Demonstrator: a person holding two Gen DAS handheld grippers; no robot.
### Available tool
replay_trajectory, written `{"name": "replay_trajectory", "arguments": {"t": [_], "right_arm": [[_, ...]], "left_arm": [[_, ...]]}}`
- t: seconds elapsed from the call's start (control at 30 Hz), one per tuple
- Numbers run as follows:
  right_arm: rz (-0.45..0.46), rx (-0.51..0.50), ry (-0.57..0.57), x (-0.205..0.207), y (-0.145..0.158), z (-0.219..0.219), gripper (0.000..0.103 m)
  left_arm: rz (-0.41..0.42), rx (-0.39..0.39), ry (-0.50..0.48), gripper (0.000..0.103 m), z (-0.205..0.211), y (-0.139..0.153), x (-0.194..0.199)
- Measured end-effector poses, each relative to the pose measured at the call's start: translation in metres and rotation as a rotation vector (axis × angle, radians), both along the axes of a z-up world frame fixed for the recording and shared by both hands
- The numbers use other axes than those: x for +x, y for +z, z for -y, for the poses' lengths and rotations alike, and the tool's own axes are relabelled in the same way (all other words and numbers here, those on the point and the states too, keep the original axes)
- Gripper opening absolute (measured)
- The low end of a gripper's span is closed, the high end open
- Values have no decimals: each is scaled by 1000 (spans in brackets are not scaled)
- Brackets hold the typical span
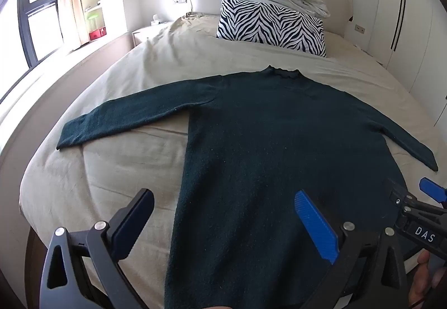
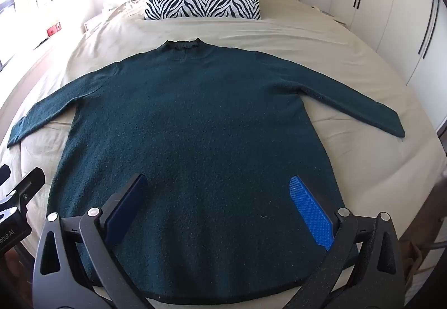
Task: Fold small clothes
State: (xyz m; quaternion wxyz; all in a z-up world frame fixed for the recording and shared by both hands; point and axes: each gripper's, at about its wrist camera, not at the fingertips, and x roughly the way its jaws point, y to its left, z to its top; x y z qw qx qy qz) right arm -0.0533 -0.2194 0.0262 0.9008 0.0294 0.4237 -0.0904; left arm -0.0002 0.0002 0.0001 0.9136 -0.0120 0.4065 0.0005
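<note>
Sweater beneath right hand-held gripper

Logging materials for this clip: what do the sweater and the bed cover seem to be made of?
Sweater: looks like a dark green knit, maybe wool; fuzzy, pilled, matte surface with a ribbed collar. Bed cover: seemingly beige woven cotton or linen; smooth, matte, lightly creased.
</note>
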Motion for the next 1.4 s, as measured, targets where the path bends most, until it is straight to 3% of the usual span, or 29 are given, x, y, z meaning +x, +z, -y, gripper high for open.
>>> {"name": "replay_trajectory", "arguments": {"t": [1.4], "right_arm": [[-5,-16,3,-4,1,-4,103]], "left_arm": [[-7,10,1,103,0,-3,-3]]}}
